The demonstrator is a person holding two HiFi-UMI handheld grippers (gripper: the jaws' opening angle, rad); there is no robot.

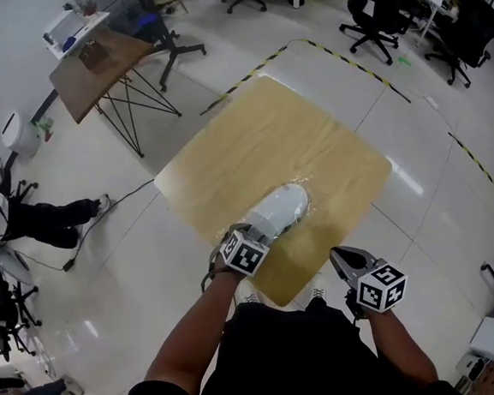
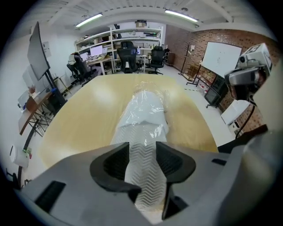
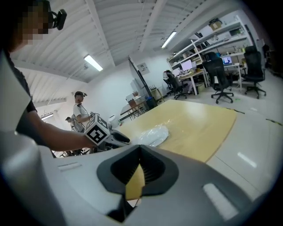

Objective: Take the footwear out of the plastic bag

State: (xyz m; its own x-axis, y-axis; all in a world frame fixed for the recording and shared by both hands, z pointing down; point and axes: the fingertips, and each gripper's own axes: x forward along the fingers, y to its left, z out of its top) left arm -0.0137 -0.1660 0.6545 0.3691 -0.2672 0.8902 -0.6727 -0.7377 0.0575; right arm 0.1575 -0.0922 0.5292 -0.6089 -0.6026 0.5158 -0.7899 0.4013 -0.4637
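I see one container here, a clear plastic bag (image 1: 298, 195), lying on the pale wooden tabletop (image 1: 251, 140) toward the tabletop's near edge, on my side. A white shoe (image 1: 276, 215) is inside it, and the film is wrapped round the whole length of the shoe. In the left gripper view the bag (image 2: 148, 99) crinkles and shines over the far end of the shoe. The near end of the shoe (image 2: 141, 141) shows a chevron tread through the plastic, turned toward the camera. So the footwear is still in the bag, and both rest on the tabletop (image 2: 84, 121).

My left hand-held gripper (image 1: 255, 236) is down over the near end of the bagged shoe, above the tabletop's near edge. Its jaws stand wide apart (image 2: 142, 149), one on each side of the treaded sole, and the sole fills the gap between them. I cannot make out the pads pressing on the shoe.

My right hand-held gripper (image 1: 338, 258) hangs off the near corner of the tabletop, apart from the bag. Its jaws are closed together (image 3: 140, 152) with nothing held, and only a sliver of the tabletop (image 3: 199, 121) shows below where they meet. From that side the bag (image 3: 152, 134) sits on the tabletop just beyond the left gripper's marker cube (image 3: 97, 131).
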